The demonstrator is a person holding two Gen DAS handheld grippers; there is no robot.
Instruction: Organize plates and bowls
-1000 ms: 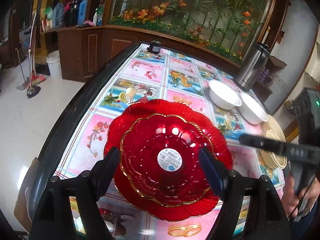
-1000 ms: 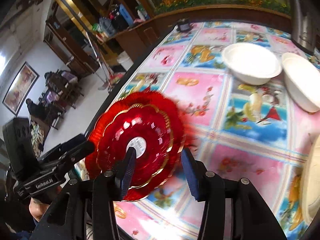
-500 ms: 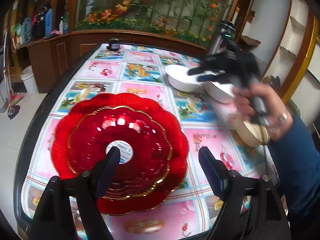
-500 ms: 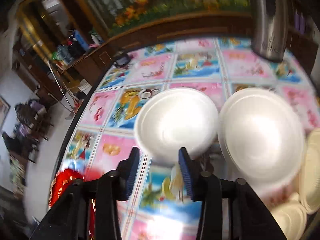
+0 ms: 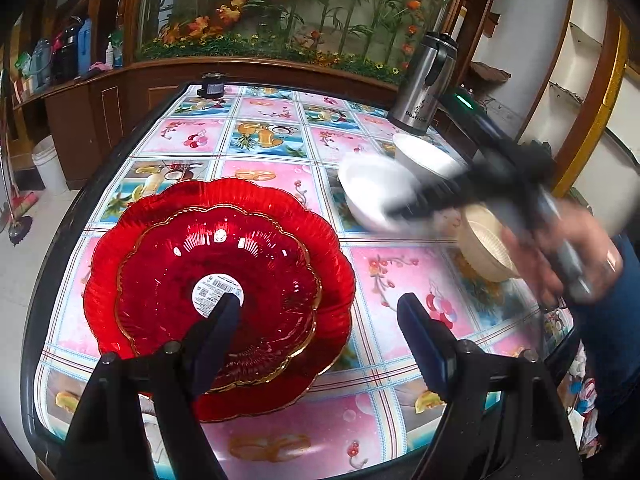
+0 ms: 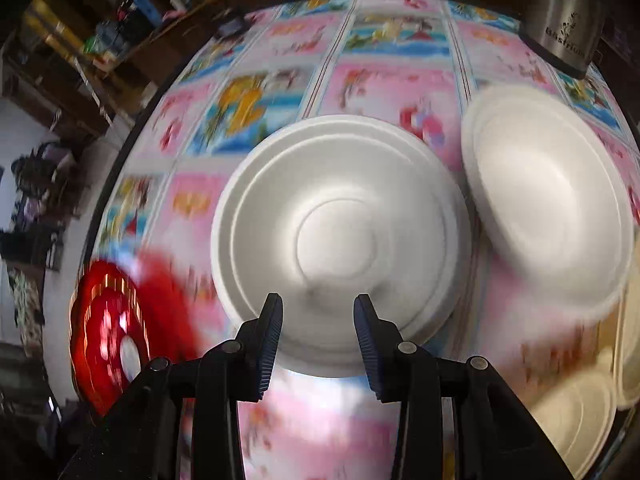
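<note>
The left gripper (image 5: 318,308) hangs above the near part of the table (image 5: 256,436), jaws spread wide and holding nothing. Its left finger (image 5: 218,330) overlaps the near side of the red plates (image 5: 218,280) in the left wrist view; its right finger (image 5: 420,336) stands over bare tablecloth to the right of them. The red plates are a stack of two: a smaller gold-rimmed one nested in a larger scalloped one, lying flat at the near left of the table, with a white label (image 5: 214,286) at the centre of the upper plate. The right gripper (image 6: 318,310) is at the near rim of the left bowl (image 6: 340,236), jaws parted to a medium gap with the rim between the fingertips; the blur does not show whether the fingers touch it. In the left wrist view this gripper appears blurred, reaching in from the right, held by the right hand (image 5: 560,252). The left bowl stands upright to the far right of the red plates. The right bowl (image 6: 548,208) sits just beside it, rims close together; contact cannot be determined. A stack of cream dishes (image 5: 486,246) lies at the right edge, near the bowls. A steel flask (image 5: 424,84) stands upright at the far right corner, behind the bowls. A small black object (image 5: 213,84) sits at the far edge of the table.
</note>
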